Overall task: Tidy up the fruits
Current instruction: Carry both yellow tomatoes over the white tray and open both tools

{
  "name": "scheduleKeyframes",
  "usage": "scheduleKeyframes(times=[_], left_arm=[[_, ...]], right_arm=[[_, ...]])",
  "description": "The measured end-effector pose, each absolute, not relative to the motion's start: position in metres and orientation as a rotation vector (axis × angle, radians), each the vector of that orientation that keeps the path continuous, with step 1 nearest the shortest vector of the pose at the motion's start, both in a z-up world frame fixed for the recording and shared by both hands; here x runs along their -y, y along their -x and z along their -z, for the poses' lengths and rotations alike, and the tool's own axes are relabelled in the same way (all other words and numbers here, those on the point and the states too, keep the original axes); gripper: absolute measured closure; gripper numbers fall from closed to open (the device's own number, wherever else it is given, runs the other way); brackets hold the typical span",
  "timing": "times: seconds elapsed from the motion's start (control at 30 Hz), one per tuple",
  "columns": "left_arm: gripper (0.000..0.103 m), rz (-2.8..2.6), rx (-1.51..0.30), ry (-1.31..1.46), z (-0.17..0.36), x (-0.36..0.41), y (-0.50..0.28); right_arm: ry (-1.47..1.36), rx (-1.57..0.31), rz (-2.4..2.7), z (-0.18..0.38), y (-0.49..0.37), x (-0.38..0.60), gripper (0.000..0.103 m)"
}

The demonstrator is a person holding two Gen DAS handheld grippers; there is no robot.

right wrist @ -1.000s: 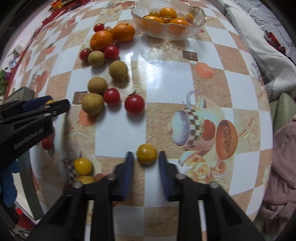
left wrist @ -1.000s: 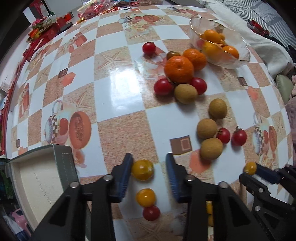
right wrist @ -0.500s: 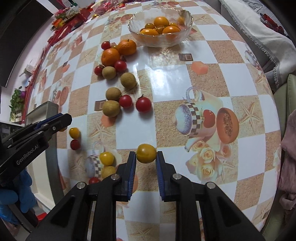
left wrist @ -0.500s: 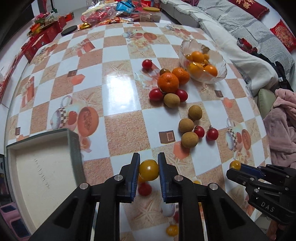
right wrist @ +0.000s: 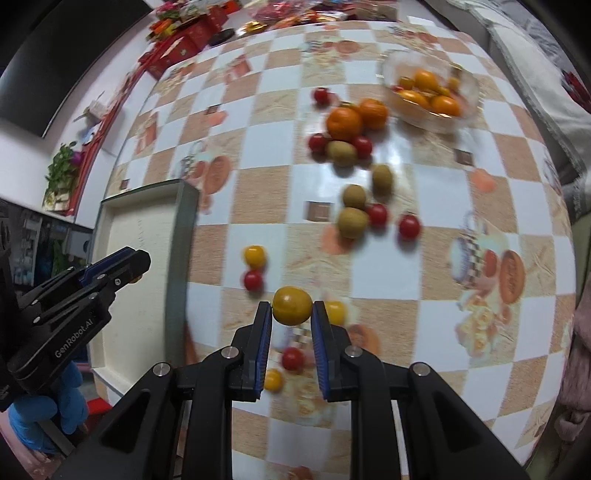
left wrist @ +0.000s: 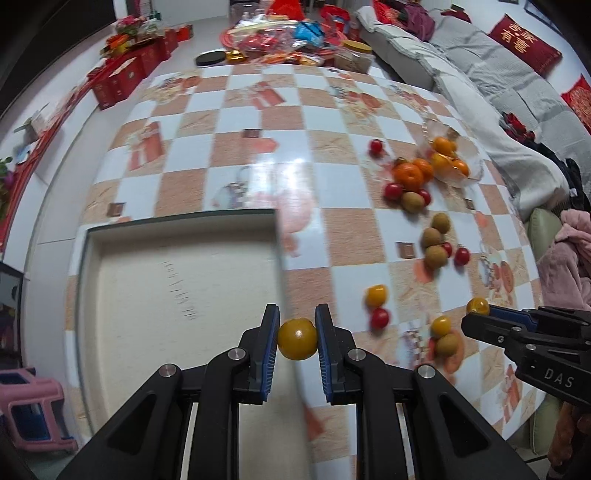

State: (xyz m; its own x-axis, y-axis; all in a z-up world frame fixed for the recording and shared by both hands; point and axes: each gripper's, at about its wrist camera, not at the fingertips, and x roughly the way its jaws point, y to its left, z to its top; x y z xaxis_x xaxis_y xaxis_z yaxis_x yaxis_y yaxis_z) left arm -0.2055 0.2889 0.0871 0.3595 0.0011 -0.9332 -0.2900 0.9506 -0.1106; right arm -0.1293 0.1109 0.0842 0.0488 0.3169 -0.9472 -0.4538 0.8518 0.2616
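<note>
My left gripper (left wrist: 297, 334) is shut on a yellow tomato (left wrist: 297, 339) and hangs over the right rim of the open cream-lined box (left wrist: 177, 280). My right gripper (right wrist: 291, 314) is shut on another yellow tomato (right wrist: 291, 305), lifted above the table. In the left wrist view the right gripper (left wrist: 480, 310) shows at the right edge with its tomato. In the right wrist view the left gripper (right wrist: 138, 264) sits over the box (right wrist: 136, 236). Loose red tomatoes (right wrist: 409, 226), yellow tomatoes (right wrist: 255, 256), brown round fruits (right wrist: 352, 222) and oranges (right wrist: 344, 123) lie on the checkered table.
A glass bowl (right wrist: 430, 88) with orange and yellow fruit stands at the table's far right. Red gift boxes and snack bags (left wrist: 280, 33) crowd the far edge. A sofa (left wrist: 498, 85) runs along the right. A blue-gloved hand (right wrist: 40, 413) holds the left gripper. A pink stool (left wrist: 29, 406) stands below left.
The left gripper closed on a yellow tomato, lifted it and carried it left over the box. The right gripper rose from the table with its yellow tomato.
</note>
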Motion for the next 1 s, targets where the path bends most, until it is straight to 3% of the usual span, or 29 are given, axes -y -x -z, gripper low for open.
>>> scheduleKeyframes(times=[0.37, 0.93, 1.0], left_arm=[[0.082, -0.405, -1.258, 0.283, -0.05, -0.373, 0.25], [0.081, -0.441, -1.285, 0.23, -0.021, -0.379, 0.27], [0.07, -0.438, -1.29, 0.226, -0.021, -0.379, 0.271]], right_arm=[[0.204, -1.411, -0.766, -0.074, 0.145, -0.238, 0.08], [0.498, -1.437, -0.768, -0.022, 0.156, -0.318, 0.076], [0.512, -1.442, -0.773, -0.02, 0.158, -0.321, 0.068]])
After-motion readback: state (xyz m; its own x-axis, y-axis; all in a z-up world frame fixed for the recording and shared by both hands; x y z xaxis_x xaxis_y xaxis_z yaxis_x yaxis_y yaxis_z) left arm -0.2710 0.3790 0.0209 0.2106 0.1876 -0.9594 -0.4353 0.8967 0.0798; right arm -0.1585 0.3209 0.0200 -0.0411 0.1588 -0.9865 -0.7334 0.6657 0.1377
